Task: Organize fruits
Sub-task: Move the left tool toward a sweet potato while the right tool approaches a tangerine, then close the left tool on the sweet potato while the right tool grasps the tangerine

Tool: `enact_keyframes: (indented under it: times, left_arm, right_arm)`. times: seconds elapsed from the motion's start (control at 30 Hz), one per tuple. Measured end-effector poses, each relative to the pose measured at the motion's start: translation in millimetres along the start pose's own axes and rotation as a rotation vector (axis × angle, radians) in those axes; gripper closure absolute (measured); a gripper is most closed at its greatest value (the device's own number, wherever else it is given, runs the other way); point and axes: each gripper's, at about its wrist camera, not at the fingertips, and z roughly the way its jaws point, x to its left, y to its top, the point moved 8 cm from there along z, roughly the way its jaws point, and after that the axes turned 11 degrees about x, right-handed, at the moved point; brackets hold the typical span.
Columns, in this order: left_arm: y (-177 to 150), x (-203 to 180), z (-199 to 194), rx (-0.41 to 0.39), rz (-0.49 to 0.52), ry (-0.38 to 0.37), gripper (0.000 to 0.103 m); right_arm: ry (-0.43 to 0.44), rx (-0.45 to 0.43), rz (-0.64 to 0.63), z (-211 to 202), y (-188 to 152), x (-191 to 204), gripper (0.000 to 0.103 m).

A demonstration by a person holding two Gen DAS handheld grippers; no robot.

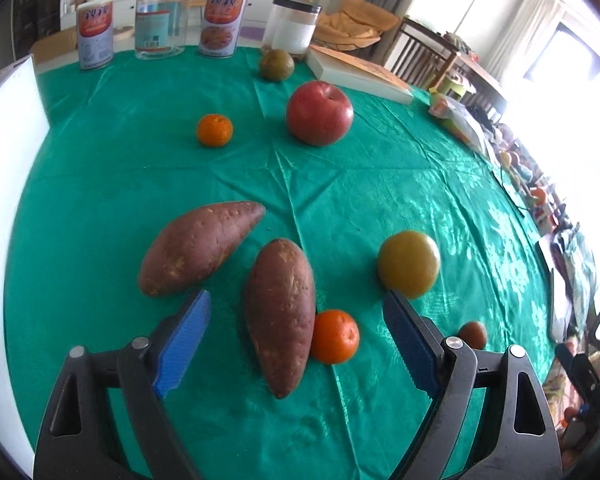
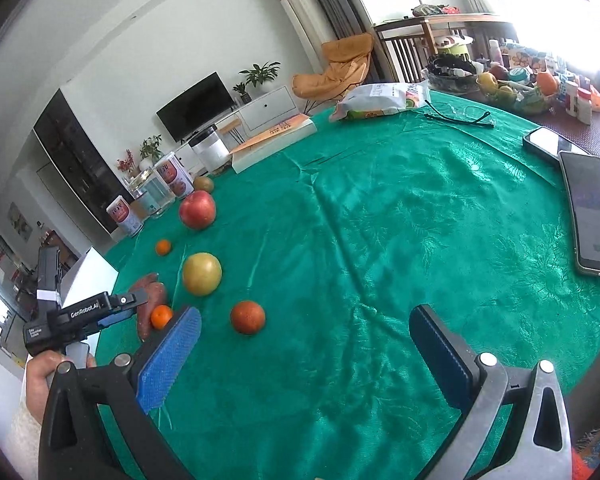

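Fruits lie scattered over the green tablecloth [image 1: 380, 184]. In the left wrist view, the left gripper [image 1: 298, 300] hangs above the cloth with its blue pads spread wide and gripping nothing. Between the pads lies a sweet potato [image 1: 280, 320], its length running along the fingers, and a small mandarin [image 1: 335, 336] touches its right flank. A second sweet potato [image 1: 198, 252] sits just beyond the left pad, angled away to the right. Just past the right pad's tip rests a yellow-green fruit [image 1: 408, 262], and a small brownish fruit [image 1: 473, 334] shows beside the right finger's outer edge. Farther ahead lie another mandarin [image 1: 215, 130], a red apple [image 1: 319, 113] and a dull green fruit [image 1: 276, 65], with jars and cans [image 1: 162, 20] along the far edge.

In the right wrist view, the right gripper [image 2: 306, 320] is likewise opened wide and empty, tilted above bare cloth. A dark orange fruit [image 2: 247, 317] lies just ahead of its left pad. To its left, the person's left hand [image 2: 44, 372] clutches the handle of the other gripper, which points away over the sweet potatoes. Beyond the left pad, the yellow-green fruit [image 2: 201, 273], apple [image 2: 197, 209] and a mandarin [image 2: 163, 247] run off toward the cans. Two phones [image 2: 590, 216] lie far right of the right pad.
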Motion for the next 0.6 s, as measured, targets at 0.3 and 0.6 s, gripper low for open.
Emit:
enact_keyframes:
  times: [0.3, 0.6]
  left_arm:
    - [0, 8, 22, 0.058, -0.073, -0.011, 0.061]
    - [-34, 22, -25, -0.013, -0.106, -0.055, 0.061]
  right_arm:
    - [0.048, 0.033, -0.016, 6, -1, 4, 0.0]
    - [0.04, 0.306, -0.291, 91, 0, 60, 0.024]
